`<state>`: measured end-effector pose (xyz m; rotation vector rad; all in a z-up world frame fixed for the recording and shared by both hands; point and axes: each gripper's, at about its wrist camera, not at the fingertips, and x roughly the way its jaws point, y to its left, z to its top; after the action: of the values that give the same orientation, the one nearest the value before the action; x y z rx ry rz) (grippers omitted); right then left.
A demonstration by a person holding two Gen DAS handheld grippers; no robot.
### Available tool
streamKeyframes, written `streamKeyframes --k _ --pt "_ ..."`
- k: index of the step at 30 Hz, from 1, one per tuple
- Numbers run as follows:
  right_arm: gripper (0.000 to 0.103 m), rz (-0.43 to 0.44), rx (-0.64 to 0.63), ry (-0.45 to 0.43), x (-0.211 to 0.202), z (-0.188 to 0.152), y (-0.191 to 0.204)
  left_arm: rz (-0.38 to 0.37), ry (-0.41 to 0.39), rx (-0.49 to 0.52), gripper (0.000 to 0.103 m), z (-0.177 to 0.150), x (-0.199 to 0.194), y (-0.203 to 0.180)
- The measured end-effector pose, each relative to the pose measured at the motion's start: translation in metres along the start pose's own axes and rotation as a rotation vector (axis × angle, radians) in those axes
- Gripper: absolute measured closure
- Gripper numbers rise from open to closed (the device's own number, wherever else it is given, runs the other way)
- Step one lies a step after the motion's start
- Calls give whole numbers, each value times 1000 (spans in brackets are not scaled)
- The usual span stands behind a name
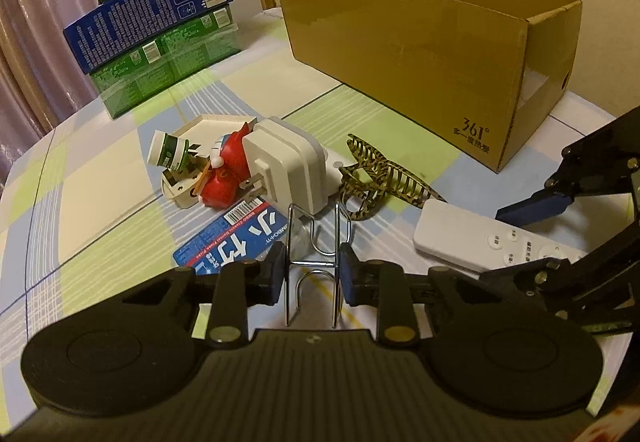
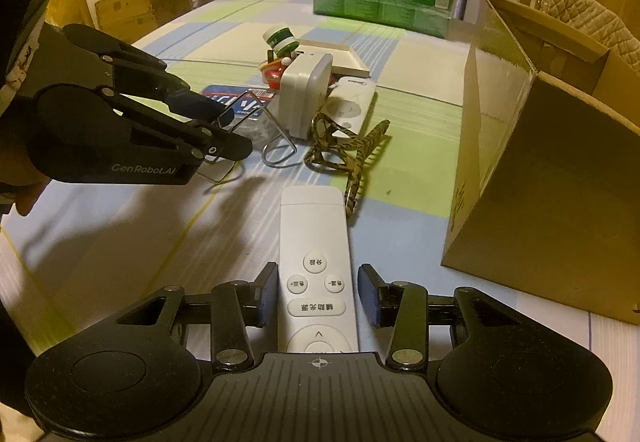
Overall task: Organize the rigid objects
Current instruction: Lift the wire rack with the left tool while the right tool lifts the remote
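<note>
Low in frame: left gripper [image 1: 313, 274] clamped on one wire rack [image 1: 316, 238]; right gripper [image 2: 318, 296] straddling one white remote [image 2: 314, 254], right pad clear, grip uncertain, long axis running up-frame. "GenRobot.AI" on the casing. Farther up: hair claw [image 1: 380, 174], white adapter [image 1: 284, 166], cardboard box [image 1: 432, 58] marked "361°", three stacked cartons [image 1: 156, 18].

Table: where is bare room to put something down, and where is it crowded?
Bare cloth lies left of the pile, in front of the stacked boxes. A narrower strip runs between the remote and the cardboard box. Crowded: the middle, where the white adapter, red toy, hair claw and wire rack lie close together.
</note>
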<state>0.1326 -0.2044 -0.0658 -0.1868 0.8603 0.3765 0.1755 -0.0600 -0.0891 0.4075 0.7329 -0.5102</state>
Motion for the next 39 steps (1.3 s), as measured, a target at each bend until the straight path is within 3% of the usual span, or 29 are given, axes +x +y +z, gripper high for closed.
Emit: streamKeyframes --k 8,21,24,39 --pt "64 2 14 3 0 1 0 -34 -3 -149 80 -3 -11 12" --pt "67 12 17 2 -1 1 5 -88 10 -231 80 -10 -11 18" --pt "67 10 20 1 -1 2 5 -94 -1 -264 73 -10 -9 20" --pt "67 1 31 -1 -1 2 2 -99 -56 -249 73 1 -2 11"
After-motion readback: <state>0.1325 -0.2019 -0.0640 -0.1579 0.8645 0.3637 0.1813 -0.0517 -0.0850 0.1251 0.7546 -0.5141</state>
